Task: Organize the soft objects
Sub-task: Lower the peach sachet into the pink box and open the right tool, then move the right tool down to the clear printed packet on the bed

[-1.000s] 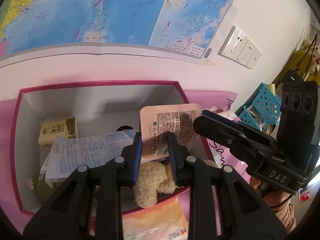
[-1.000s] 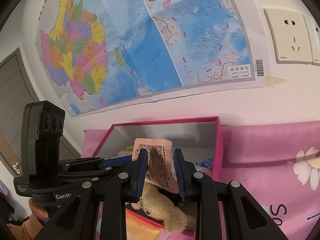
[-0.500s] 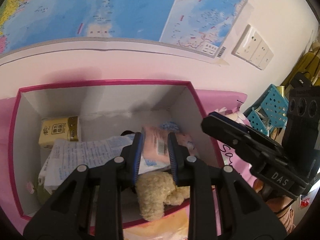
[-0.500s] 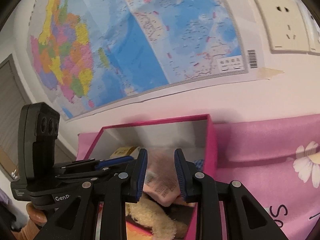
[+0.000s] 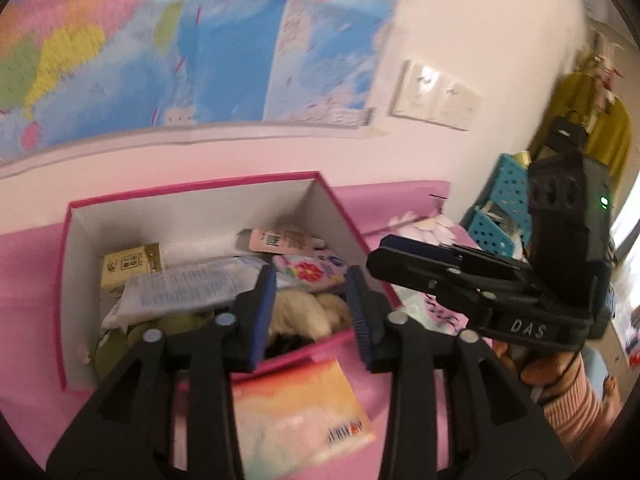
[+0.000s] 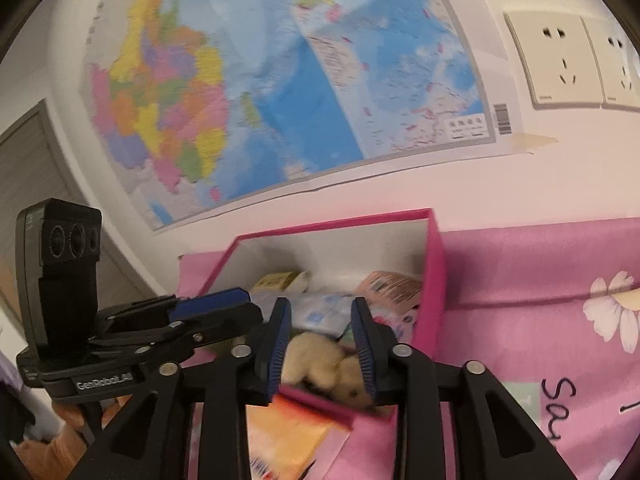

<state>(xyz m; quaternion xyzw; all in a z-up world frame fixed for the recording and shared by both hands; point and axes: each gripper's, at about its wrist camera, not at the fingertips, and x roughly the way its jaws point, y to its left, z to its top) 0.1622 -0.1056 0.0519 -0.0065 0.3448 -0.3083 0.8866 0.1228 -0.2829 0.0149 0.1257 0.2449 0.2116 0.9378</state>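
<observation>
Nearest the left gripper, just below its open, empty jaws, a flat glossy packet with an orange-and-white print is seen lying on the pink flowered cloth, touching the near wall of the box. Its long axis seems to run slantwise across the jaws. It is judged the likely next pick, and the left gripper appears the nearer. The right gripper is also held with jaws apart and nothing between them. Beyond both, a pink-rimmed cardboard box with white inner walls is seen. Inside, nearest, a fuzzy cream plush toy is nestled, then a crinkled printed plastic pack, a flowered pouch, a pink tissue packet and a yellow tissue pack at the back.
</observation>
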